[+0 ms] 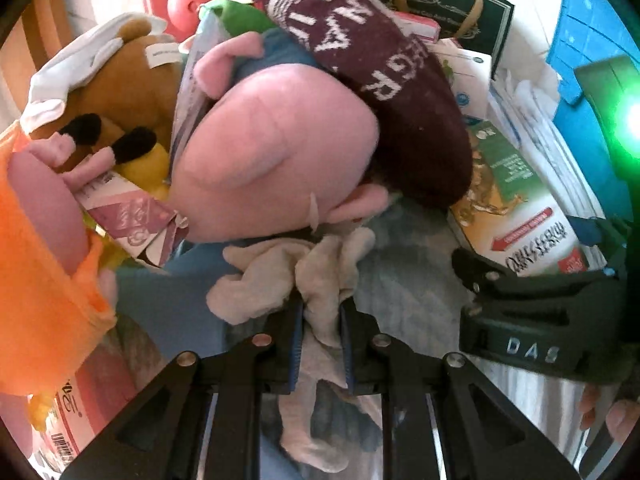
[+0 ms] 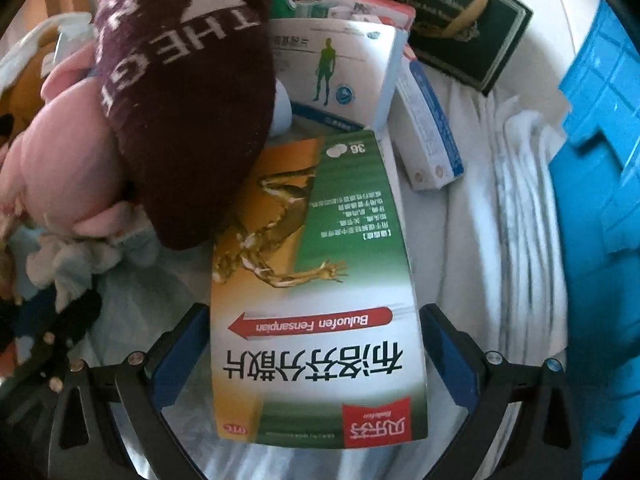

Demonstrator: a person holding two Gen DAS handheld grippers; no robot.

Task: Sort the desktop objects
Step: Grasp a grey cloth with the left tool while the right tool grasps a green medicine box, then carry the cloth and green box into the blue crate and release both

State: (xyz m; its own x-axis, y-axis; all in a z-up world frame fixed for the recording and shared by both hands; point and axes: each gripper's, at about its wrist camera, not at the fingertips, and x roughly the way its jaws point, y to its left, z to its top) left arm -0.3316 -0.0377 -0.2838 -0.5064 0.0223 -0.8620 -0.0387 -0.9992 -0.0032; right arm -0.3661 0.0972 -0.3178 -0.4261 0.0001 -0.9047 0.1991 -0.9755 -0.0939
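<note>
Presently: medicine box (image 2: 320, 312) lies between the spread jaws of the right gripper (image 2: 316, 344), not yet clamped.

Right-wrist view shows the box's long axis running straight away from the gripper, along its pointing line; the near end sits between the blue pads (image 2: 452, 352), gaps visible on both sides, so the likely next step is simply to close. Its far end is tucked under the maroon knit hat (image 2: 184, 120), which may drag on a lift. Left gripper (image 1: 322, 320) is clamped on a pale grey cloth (image 1: 288, 272), just below the pink plush toy (image 1: 276, 148), so the right is the nearer to the box. Surface: white bedding (image 2: 500, 200), cluttered with further cartons; a blue crate (image 2: 600, 140) stands at the right edge. Room beyond is not discernible.
</note>
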